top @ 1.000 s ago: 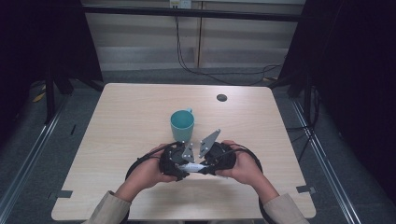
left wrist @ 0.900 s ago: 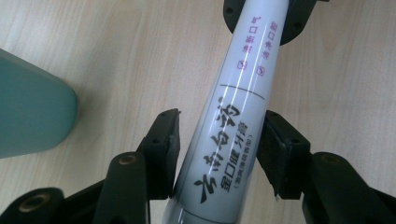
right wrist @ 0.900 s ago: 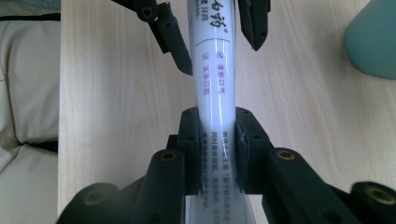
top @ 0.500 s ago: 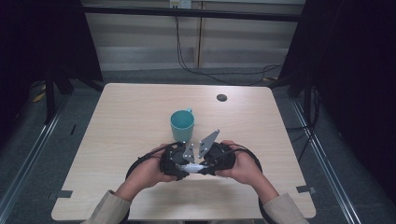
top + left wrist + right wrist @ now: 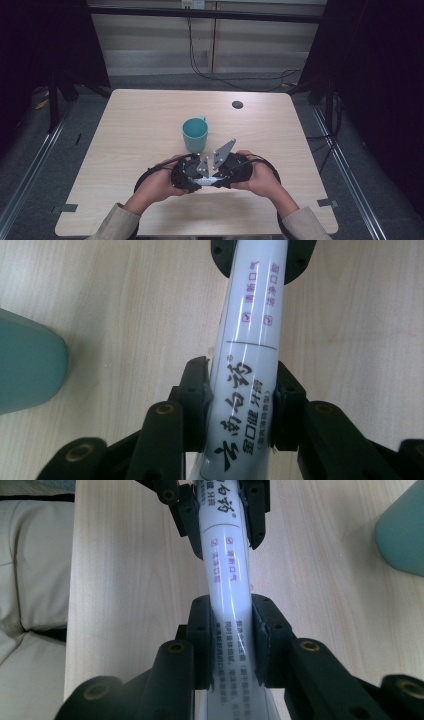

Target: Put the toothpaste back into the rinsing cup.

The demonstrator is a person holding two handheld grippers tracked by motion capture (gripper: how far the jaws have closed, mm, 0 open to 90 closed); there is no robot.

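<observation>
A white toothpaste tube (image 5: 207, 181) with black and red print hangs level just above the table, spanning both grippers. My left gripper (image 5: 242, 405) is shut on its printed end (image 5: 245, 390); its jaws have just been closing on it. My right gripper (image 5: 232, 635) is shut on the other end (image 5: 230, 600); its jaws have just eased open slightly, pads still pressing the tube. In the high view the left gripper (image 5: 192, 175) and right gripper (image 5: 225, 175) face each other near the front edge. A teal cup (image 5: 195, 134) stands upright just beyond them.
The light wooden table (image 5: 140, 120) has a small black round mark (image 5: 237, 104) at its far right. The cup's side (image 5: 25, 367) lies left of the left gripper and shows at the upper right (image 5: 402, 535) for the right. Cables loop beside both hands. A cream sleeve (image 5: 30, 580) is nearby.
</observation>
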